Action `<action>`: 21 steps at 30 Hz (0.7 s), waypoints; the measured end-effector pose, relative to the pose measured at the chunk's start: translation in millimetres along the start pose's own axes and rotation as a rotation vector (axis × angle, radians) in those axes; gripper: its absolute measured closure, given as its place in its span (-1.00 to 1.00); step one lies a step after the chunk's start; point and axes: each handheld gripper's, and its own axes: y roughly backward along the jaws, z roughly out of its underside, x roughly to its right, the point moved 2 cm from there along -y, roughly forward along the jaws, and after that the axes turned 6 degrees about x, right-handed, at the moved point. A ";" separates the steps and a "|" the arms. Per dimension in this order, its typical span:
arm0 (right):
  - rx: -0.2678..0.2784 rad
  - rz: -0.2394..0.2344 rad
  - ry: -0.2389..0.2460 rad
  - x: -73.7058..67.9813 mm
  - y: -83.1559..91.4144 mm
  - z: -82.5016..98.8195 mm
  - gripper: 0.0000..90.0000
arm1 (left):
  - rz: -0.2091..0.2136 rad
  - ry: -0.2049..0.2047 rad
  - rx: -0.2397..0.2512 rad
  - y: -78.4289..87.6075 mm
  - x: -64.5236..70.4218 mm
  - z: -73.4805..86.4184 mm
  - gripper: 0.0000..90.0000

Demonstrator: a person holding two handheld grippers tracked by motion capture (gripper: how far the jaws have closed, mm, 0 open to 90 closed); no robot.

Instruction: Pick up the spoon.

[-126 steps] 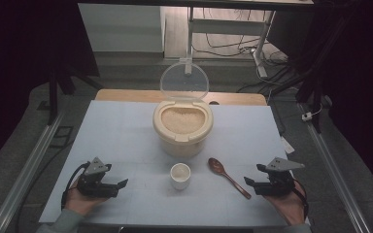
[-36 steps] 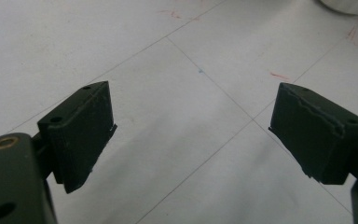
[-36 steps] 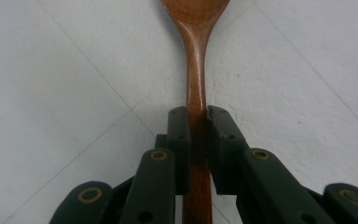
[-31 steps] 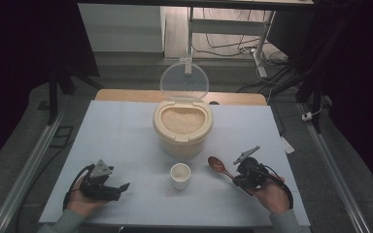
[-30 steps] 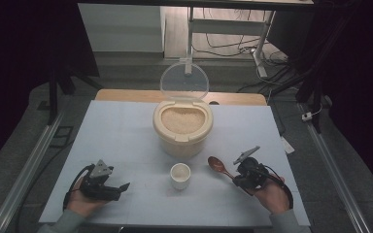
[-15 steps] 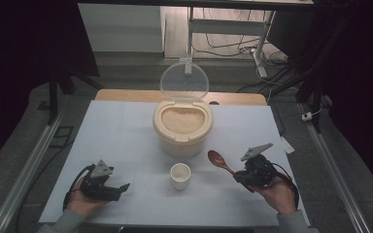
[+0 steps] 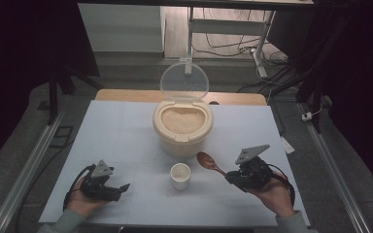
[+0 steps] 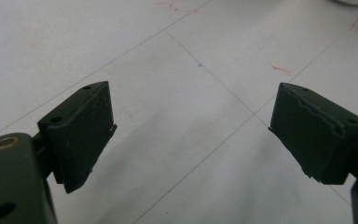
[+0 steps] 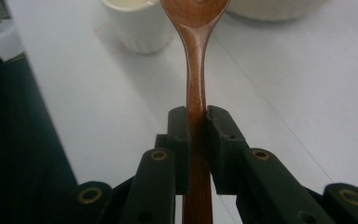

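Observation:
A brown wooden spoon [image 7: 210, 163] points toward the table's middle, its handle [image 9: 196, 88] clamped between the jaws of my right gripper [image 7: 233, 175], which is shut on it at the front right. In the right gripper view that gripper [image 9: 196, 122] holds the handle upright and the bowl of the spoon reaches the top edge. A small white cup [image 7: 180, 175] stands just left of the spoon. Behind it sits a cream rice container [image 7: 182, 127] full of rice, its clear lid [image 7: 184, 80] raised. My left gripper [image 7: 119, 188] rests open at the front left; its jaws [image 8: 191, 135] hold nothing.
The white tabletop [image 7: 121, 136] has faint lines and red marks [image 8: 282, 70]. A wooden board edge [image 7: 238, 98] shows at the back. Metal rails [image 7: 24, 170] run along both sides. A small white tag [image 7: 287, 144] lies at the right edge.
My right gripper closed on the spoon's handle and lifted it slightly, shifting right and back. The left gripper stayed in place.

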 end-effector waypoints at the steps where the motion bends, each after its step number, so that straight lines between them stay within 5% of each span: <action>1: 0.001 -0.004 0.006 -1.5 -0.3 -1.1 0.76 | 0.000 -0.001 0.000 0.0 0.0 0.0 -0.71; 21: -0.022 -0.106 0.140 -25.3 -26.3 -25.3 0.76 | -0.001 0.008 0.004 0.6 -0.5 -0.6 -0.71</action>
